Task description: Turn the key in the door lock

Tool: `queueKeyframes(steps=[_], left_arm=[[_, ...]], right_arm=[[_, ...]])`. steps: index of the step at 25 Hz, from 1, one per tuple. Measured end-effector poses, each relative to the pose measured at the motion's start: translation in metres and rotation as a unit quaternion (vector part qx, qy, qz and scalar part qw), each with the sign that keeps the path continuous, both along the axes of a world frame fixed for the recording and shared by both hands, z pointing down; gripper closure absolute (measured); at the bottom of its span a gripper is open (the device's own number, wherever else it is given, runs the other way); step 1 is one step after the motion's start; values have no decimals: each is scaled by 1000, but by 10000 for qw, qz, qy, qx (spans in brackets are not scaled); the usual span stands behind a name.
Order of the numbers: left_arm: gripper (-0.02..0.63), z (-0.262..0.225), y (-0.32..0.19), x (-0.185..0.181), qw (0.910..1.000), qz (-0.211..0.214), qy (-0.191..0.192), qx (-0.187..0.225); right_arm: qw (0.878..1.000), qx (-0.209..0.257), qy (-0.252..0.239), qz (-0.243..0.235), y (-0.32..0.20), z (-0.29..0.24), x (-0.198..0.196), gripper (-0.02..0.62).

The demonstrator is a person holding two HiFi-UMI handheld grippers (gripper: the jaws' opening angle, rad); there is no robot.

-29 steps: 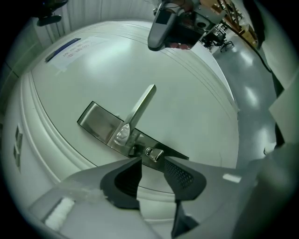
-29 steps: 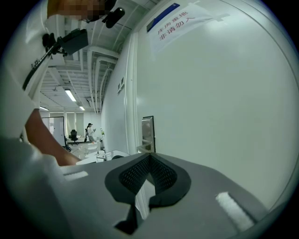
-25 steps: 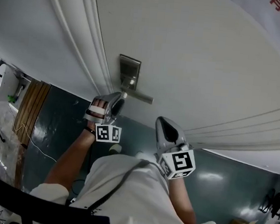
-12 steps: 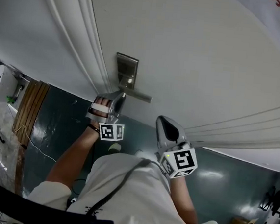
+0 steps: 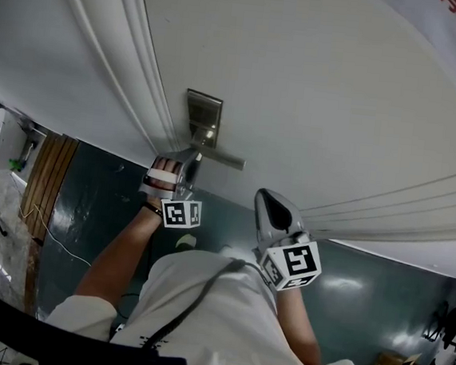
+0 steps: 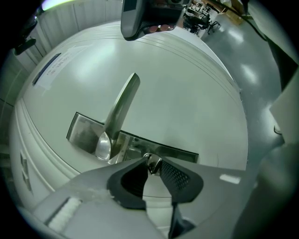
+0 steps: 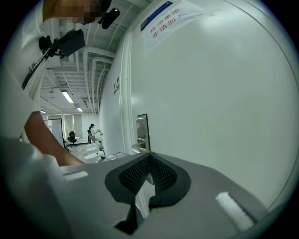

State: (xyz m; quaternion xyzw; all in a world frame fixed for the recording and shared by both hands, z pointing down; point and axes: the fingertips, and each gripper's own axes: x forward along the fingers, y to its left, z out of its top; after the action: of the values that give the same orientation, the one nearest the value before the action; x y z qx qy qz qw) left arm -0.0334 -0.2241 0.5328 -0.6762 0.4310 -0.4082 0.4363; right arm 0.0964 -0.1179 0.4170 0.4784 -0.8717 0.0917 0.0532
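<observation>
PRESSED TO THE DOOR: The grey right gripper (image 7: 149, 158), its black ribbed pads (image 7: 162, 174) closed tip to tip on nothing, points along a white door (image 7: 224, 102) toward a brushed-metal lock plate (image 7: 142, 131); a blue-striped paper notice (image 7: 166, 18) is posted higher up.

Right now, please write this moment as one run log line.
left gripper: jaws closing on key in door lock | right gripper: shut, empty | phase: gripping key

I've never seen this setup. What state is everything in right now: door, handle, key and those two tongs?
Door: looks closed against its frame.
Handle: untouched, nothing grips it.
Key: in the lock below the handle, between the left tongs' tips.
Left tongs: closing on the key.
Right tongs: shut, holding nothing.
</observation>
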Motion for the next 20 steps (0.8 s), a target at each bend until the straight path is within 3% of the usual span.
queueKeyframes(steps=[7,20], left_arm=[[558,-1,3,1,9999,42,91,97],[563,-1,1,1,9982,105,489,-318]], right_arm=[[10000,-11,-25,59,-4,3,4,588],[9999,64,15,82,-6,0,5,586]])
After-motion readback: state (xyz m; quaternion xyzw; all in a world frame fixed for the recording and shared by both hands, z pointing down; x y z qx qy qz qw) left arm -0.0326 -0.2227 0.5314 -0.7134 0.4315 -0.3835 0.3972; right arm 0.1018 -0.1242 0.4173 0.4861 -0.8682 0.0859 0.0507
